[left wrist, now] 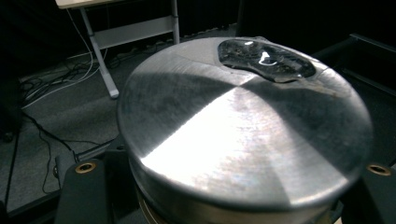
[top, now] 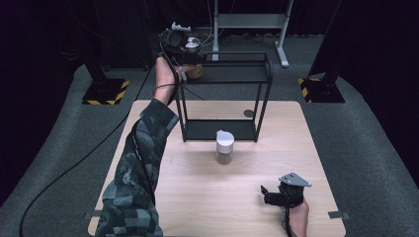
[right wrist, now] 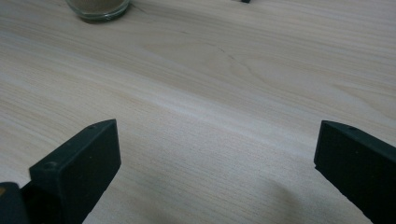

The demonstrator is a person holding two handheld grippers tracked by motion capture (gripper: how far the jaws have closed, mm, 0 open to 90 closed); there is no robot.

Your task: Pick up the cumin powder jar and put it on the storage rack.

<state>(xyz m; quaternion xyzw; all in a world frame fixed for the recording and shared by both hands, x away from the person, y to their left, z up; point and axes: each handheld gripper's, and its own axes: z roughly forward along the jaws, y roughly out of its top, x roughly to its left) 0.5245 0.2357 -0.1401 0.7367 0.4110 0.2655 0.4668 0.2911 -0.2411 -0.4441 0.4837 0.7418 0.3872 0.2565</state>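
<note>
A glass jar (top: 195, 71) with brown contents and a brushed metal lid (left wrist: 243, 121) is held at the left end of the top shelf of a black wire rack (top: 232, 74). My left gripper (top: 190, 57) is shut on it, with a jaw on either side of the lid (left wrist: 231, 177). Whether the jar rests on the shelf I cannot tell. A second jar (top: 225, 147) with a white lid stands on the table in front of the rack; its base (right wrist: 98, 7) shows in the right gripper view. Low over the table's front right, my right gripper (top: 267, 193) (right wrist: 215, 158) is open and holds nothing.
The rack's lower shelf (top: 220, 130) sits on the light wooden table (top: 197, 197). A small dark disc (top: 248, 113) lies on the table beside the rack's right leg. Beyond the table a white metal stand (top: 249, 22) rises from grey carpet, with cables (left wrist: 51, 79) nearby.
</note>
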